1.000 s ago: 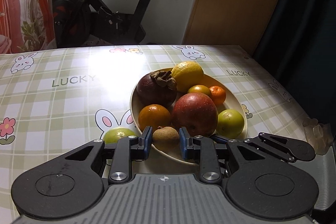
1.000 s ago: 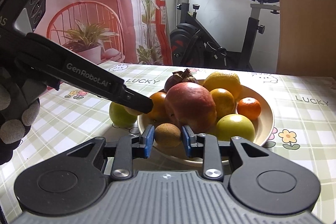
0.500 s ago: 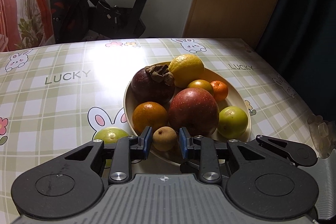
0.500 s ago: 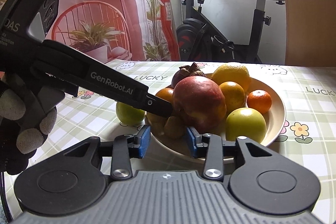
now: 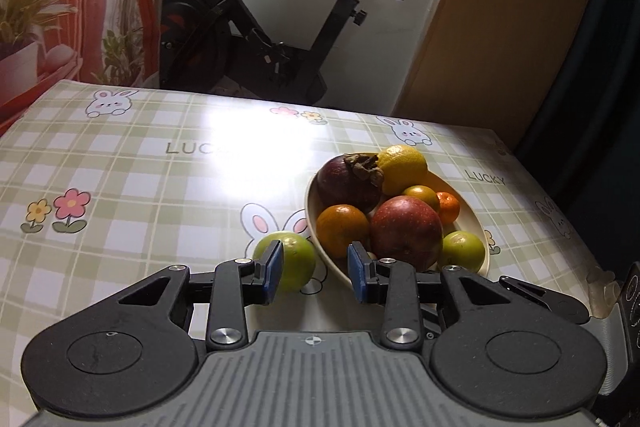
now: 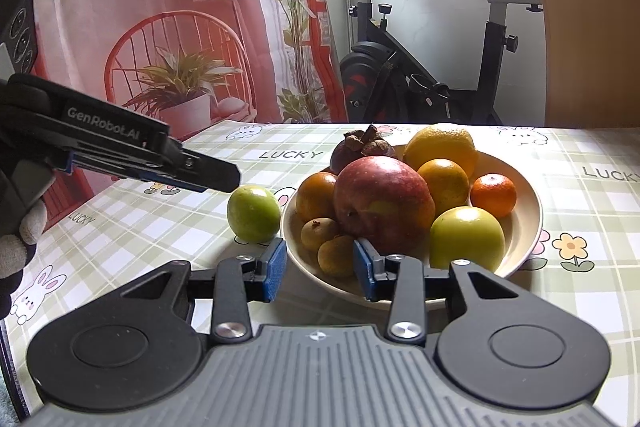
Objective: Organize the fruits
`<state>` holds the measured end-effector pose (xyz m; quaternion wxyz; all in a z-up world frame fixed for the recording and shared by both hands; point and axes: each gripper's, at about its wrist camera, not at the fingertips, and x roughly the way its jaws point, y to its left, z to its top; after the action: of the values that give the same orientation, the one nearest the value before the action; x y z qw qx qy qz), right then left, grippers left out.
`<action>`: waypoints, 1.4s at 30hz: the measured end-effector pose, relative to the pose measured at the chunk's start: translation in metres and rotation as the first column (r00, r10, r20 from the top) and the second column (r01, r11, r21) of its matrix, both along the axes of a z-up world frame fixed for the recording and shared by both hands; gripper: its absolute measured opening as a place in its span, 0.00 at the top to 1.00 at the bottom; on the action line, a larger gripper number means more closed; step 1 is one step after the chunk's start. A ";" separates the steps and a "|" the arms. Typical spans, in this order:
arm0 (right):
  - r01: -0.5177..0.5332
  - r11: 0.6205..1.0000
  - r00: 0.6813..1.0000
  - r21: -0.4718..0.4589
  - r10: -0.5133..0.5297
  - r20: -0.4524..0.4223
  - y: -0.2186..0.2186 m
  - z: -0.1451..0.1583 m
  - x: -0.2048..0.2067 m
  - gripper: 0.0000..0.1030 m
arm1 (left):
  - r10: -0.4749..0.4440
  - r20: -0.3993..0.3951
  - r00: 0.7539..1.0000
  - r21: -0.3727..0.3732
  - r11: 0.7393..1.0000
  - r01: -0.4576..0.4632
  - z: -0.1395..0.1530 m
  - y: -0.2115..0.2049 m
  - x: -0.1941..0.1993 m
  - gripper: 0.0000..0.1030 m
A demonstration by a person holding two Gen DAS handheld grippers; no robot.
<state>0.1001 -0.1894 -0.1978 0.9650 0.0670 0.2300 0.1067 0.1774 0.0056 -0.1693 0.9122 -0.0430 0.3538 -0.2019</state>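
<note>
Left gripper (image 5: 315,277): wide, nothing held.
Right gripper (image 6: 320,269): wide, nothing held.
Green fruit (image 5: 285,261): left of bowl (image 5: 476,229); to be centred between pads before closing.

Left gripper (image 5: 315,277) sits low at near edge, jaws apart w/ nothing between the blue pads. Green fruit (image 5: 286,261) lies on the checked tablecloth (image 5: 120,187), just left of the cream plate (image 5: 472,203), partly behind the left pad. On the plate: big red apple (image 5: 406,231) near-centre, orange (image 5: 342,229) to its left, dark purple fruit w/ dried cap (image 5: 348,181) behind, lemon (image 5: 402,167) at far side, small tangerine (image 5: 448,205) & green fruit on plate (image 5: 462,251) at right. Exercise bike (image 5: 260,27) stands beyond the table.
</note>
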 end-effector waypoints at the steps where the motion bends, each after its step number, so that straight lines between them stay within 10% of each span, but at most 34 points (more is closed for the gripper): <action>1: -0.002 1.000 1.000 -0.001 0.002 0.002 0.000 0.000 0.000 0.61 | 0.018 -0.002 1.000 0.000 1.000 -0.018 0.000 0.005 -0.002 0.64; 20: -0.017 0.999 1.000 -0.038 0.018 0.015 0.006 0.000 -0.002 0.61 | -0.031 -0.020 0.999 0.010 0.999 0.031 -0.014 -0.004 0.034 0.47; 28: -0.024 0.999 1.000 -0.034 0.024 0.005 0.005 -0.001 0.000 0.61 | -0.006 -0.162 0.987 -0.136 0.991 -0.016 -0.036 0.011 0.068 0.48; 42: -0.065 0.996 0.998 -0.062 0.065 -0.011 0.016 0.000 0.000 0.61 | -0.126 -0.144 0.981 -0.171 0.980 0.101 -0.029 0.027 0.031 0.49</action>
<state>0.1004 -0.1738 -0.1977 0.9616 0.0296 0.2396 0.1305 0.2086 0.0329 -0.1979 0.8624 -0.1127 0.4076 -0.2781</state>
